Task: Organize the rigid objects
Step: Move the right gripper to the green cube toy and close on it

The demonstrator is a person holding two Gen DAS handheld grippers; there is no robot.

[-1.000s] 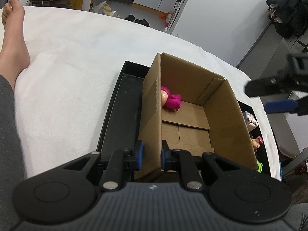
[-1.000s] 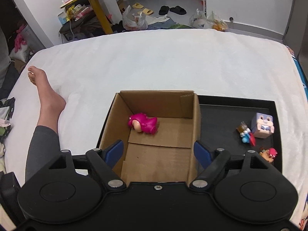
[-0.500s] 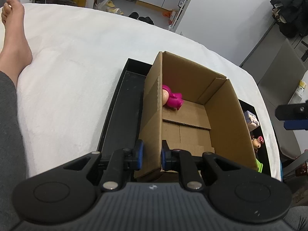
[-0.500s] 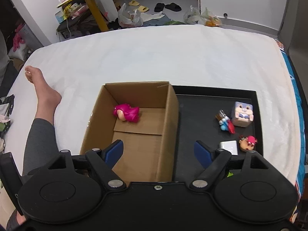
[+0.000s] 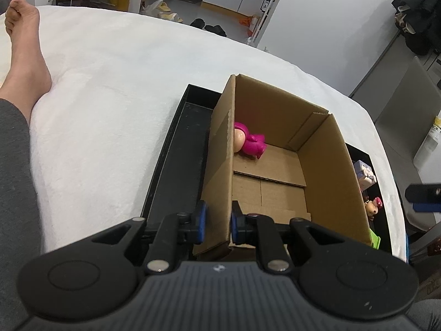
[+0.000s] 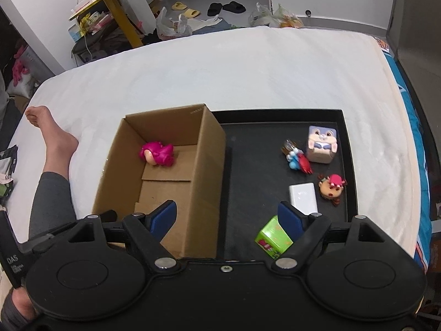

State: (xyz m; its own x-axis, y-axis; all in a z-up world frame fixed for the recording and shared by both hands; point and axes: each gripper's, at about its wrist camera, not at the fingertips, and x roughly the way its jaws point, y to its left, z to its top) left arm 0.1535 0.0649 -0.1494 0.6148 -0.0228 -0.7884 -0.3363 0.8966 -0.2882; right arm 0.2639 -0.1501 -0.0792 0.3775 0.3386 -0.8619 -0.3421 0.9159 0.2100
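Left tool (image 5: 217, 222) pinches the cardboard box (image 5: 220, 165) wall; the pink toy (image 5: 249, 143) lies inside. Only the right view shows the right tool (image 6: 227, 218) gaping wide above the black tray (image 6: 253, 171), with the green box (image 6: 273, 237) and white block (image 6: 302, 197).

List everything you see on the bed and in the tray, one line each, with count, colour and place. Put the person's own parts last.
cardboard box: 1, brown, open, on the tray's left part
pink figure: 1, pink, inside the box, far end
tray: 1, black, on the white bed
bunny cube: 1, lilac and beige, tray's far right
small figure: 1, blue and red, beside the bunny cube
round-headed figure: 1, tan and red, tray's right edge
white block: 1, white, mid tray
green box: 1, green, near edge of tray
left gripper: 1, black with blue pads, shut on the box's wall
right gripper: 1, open, above the tray
foot: 1, bare, on the bed left of the box
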